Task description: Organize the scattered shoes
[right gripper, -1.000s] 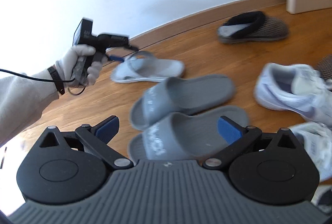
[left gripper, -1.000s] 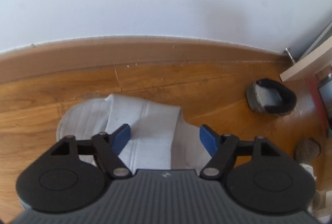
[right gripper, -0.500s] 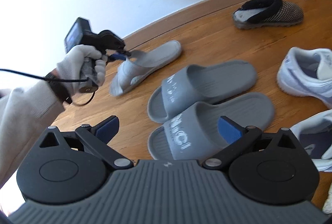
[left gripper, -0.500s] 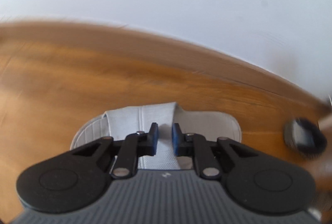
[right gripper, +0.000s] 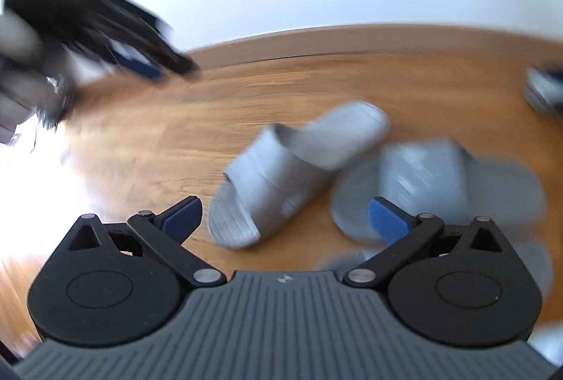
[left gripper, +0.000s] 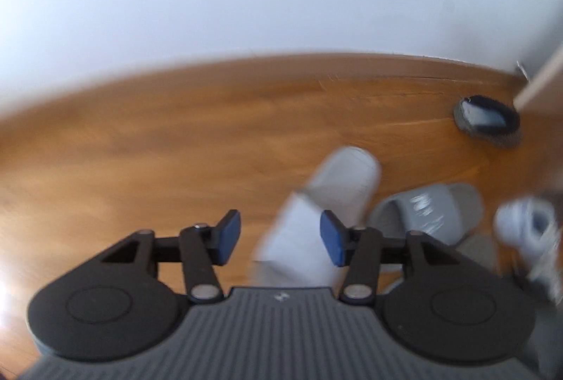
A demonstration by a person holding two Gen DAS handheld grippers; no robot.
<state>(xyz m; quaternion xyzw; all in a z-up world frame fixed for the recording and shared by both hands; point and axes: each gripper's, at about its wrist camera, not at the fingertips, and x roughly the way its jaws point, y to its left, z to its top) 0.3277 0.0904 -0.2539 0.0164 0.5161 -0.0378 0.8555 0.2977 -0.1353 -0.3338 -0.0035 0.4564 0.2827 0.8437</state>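
Left gripper point(left gripper: 280, 235): jaws just opened, nothing pinched. Light grey slide point(right gripper: 295, 176) lies on the wood floor point(right gripper: 147, 140), touching the darker grey slide point(right gripper: 436, 183) at its right. Right gripper point(right gripper: 285, 214): spread wide, empty

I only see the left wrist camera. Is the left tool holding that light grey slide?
Observer: No. The right wrist view shows the left tool up and apart from the light grey slide, which lies on the floor. Its jaws have just been opening, with nothing between them.
Operator: What's the other tool doing?
Observer: The right tool is open and empty, pointing toward that slide.
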